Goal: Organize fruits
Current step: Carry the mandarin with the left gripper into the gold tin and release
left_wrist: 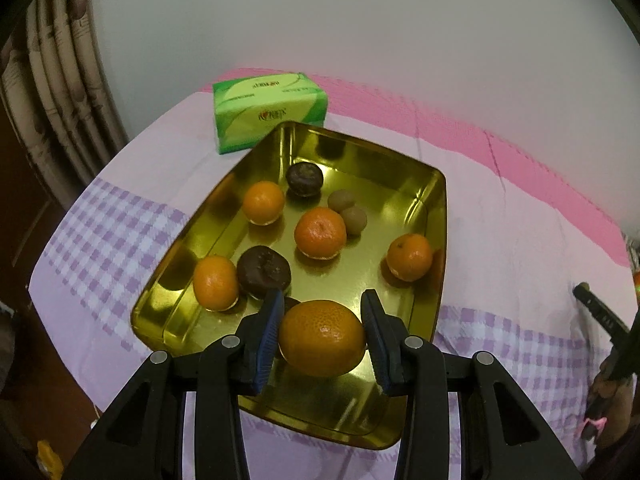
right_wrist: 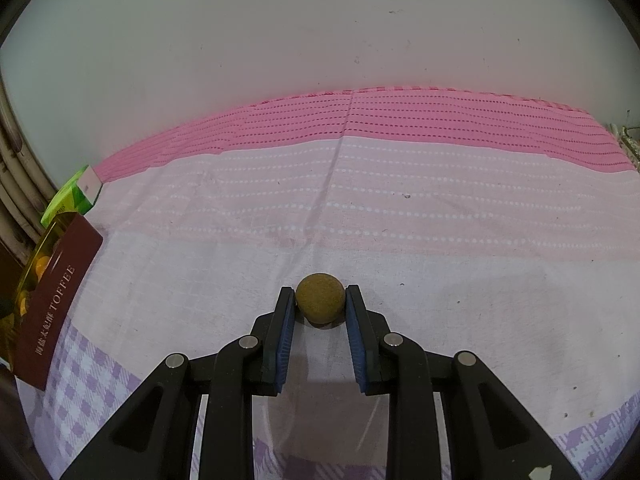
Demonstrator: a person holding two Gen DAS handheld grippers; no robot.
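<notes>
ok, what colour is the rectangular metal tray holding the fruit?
Shiny gold rectangular metal tray, clearest in the left wrist view.

Two handheld grippers, alike in build. Left gripper: matte black plastic arms with triangular cut-outs, joined by four round silver pivot pins, ending in narrow black fingers faced with ribbed blue pads. Right gripper: same black linkage, same silver pins, same blue ribbed pads on its fingers. No cables or lettering seen on either.
</notes>
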